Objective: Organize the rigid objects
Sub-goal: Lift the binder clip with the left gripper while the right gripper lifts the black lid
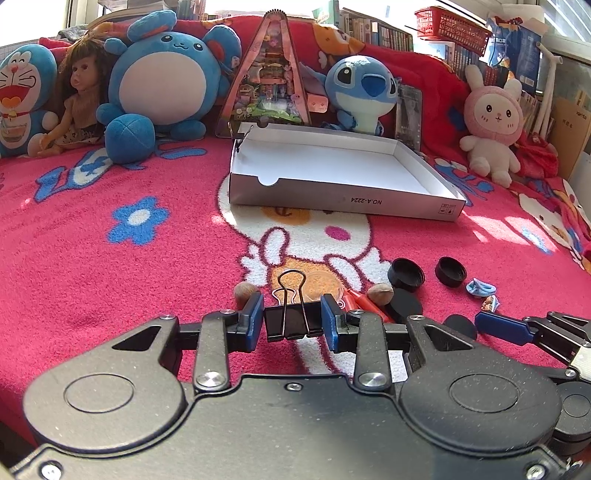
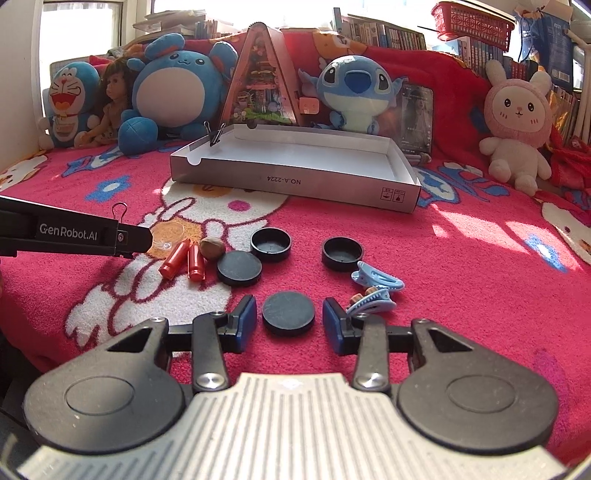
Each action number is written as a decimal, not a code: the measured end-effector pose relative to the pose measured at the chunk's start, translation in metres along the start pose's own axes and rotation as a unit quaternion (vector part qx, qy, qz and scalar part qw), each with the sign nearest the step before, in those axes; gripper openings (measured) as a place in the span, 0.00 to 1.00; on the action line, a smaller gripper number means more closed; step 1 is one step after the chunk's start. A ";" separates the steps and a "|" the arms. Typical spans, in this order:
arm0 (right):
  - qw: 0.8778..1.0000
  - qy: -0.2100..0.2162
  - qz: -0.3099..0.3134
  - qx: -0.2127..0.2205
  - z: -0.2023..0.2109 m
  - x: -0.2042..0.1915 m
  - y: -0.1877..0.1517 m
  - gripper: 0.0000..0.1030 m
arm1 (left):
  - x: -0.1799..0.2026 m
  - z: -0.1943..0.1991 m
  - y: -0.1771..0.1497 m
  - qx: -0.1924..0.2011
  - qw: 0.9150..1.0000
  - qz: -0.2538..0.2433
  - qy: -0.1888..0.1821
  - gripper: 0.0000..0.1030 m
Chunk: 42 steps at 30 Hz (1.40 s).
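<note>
My left gripper (image 1: 292, 322) has its blue pads against the two sides of a black binder clip (image 1: 291, 322) with wire handles, low over the blanket. My right gripper (image 2: 289, 320) is open, its pads either side of a flat black round cap (image 2: 288, 313) lying on the blanket, not touching it. Small items lie beyond it: other black caps (image 2: 270, 243) (image 2: 342, 253) (image 2: 239, 268), two red tubes (image 2: 183, 257), a walnut (image 2: 212, 248), a clear disc (image 2: 170, 233) and two blue hair clips (image 2: 376, 279). The open white box (image 2: 295, 179) sits behind; another binder clip (image 2: 215, 136) grips its far left corner.
Plush toys, a doll and a triangular toy house (image 2: 260, 79) line the back of the pink blanket (image 2: 480, 280). A phone (image 2: 417, 118) leans by the blue plush. Bookshelves and a red basket (image 2: 472, 22) stand behind. The left gripper's arm (image 2: 74, 236) crosses the right wrist view at left.
</note>
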State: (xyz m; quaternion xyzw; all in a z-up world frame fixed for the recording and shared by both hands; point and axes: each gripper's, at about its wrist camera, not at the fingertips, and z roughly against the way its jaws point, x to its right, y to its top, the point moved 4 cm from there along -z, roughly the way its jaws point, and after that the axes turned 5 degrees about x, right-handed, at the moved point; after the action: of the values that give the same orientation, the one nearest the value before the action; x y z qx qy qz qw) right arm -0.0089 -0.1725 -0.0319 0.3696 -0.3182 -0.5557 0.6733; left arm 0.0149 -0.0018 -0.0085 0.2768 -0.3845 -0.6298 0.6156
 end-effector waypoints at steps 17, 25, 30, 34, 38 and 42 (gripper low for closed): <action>0.997 -0.071 0.000 0.016 -0.020 0.016 0.020 0.60 | -0.006 -0.003 -0.001 -0.004 1.000 0.009 0.007 0.31; 0.998 -0.056 0.000 0.025 -0.001 0.019 0.017 0.60 | -0.006 -0.004 -0.001 -0.004 1.000 0.011 0.007 0.30; 1.000 -0.020 0.004 0.008 0.010 0.007 0.007 0.58 | -0.007 -0.005 0.000 -0.002 1.000 0.012 0.007 0.30; 1.000 -0.005 0.005 0.001 0.010 0.001 0.003 0.57 | -0.005 -0.005 -0.001 -0.003 1.000 0.010 0.008 0.30; 1.000 -0.004 -0.012 -0.008 0.001 0.004 0.002 0.57 | -0.005 -0.005 -0.002 -0.005 1.000 0.009 0.007 0.30; 1.000 -0.002 -0.020 -0.008 -0.004 0.004 0.000 0.57 | -0.003 -0.006 -0.006 -0.011 1.000 0.000 0.008 0.31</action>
State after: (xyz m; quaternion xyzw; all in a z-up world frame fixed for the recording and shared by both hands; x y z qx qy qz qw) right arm -0.0047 -0.1762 -0.0341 0.3696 -0.3076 -0.5719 0.6646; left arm 0.0171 -0.0005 -0.0174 0.2753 -0.3729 -0.6314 0.6217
